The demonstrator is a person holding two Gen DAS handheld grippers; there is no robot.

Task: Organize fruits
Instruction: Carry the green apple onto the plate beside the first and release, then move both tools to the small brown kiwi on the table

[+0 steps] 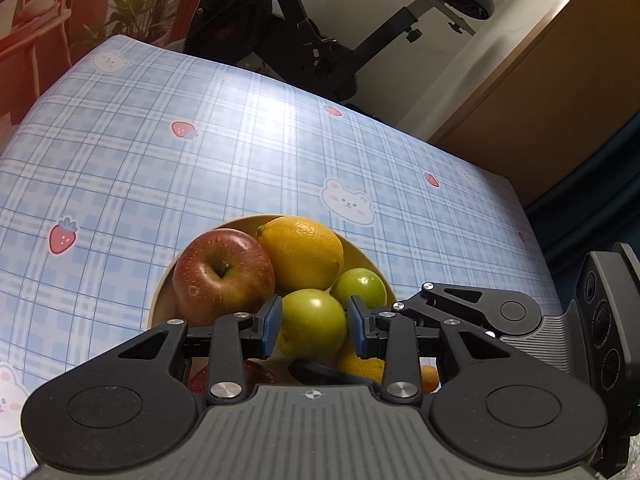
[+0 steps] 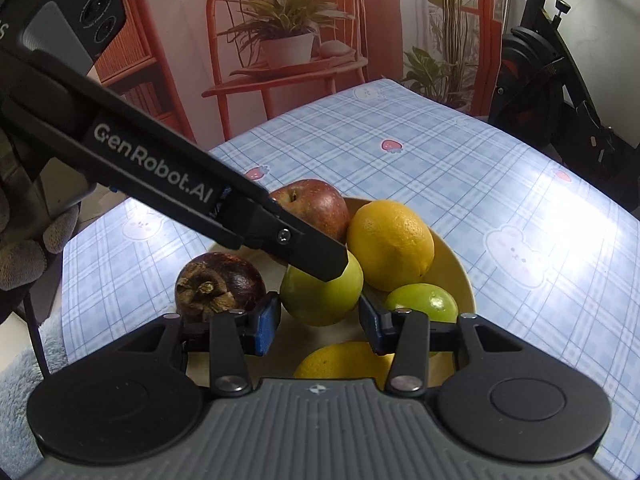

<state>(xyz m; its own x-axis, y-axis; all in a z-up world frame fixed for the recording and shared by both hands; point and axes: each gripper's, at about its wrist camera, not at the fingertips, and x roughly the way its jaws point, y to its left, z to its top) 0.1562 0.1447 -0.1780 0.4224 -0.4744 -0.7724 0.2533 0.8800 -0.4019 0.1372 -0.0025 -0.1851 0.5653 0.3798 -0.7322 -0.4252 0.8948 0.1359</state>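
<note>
Fruit's all seen piled in the round yellow bowl (image 2: 460, 264) already; whether the round green fruit (image 2: 316, 300) is gripped by the left gripper (image 1: 314, 320) or right gripper (image 2: 320, 322) can't be told.

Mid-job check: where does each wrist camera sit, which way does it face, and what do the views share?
Right wrist: on the right gripper, looking down along its fingers at the yellow bowl of fruit; the left gripper and a grey-gloved hand show at left.
Left wrist: on the left gripper, looking down at the same bowl; the right gripper's body shows at the right edge.
Shared: round green fruit framed by each view's fingers, red apple, yellow lemon, blue plaid tablecloth.
</note>
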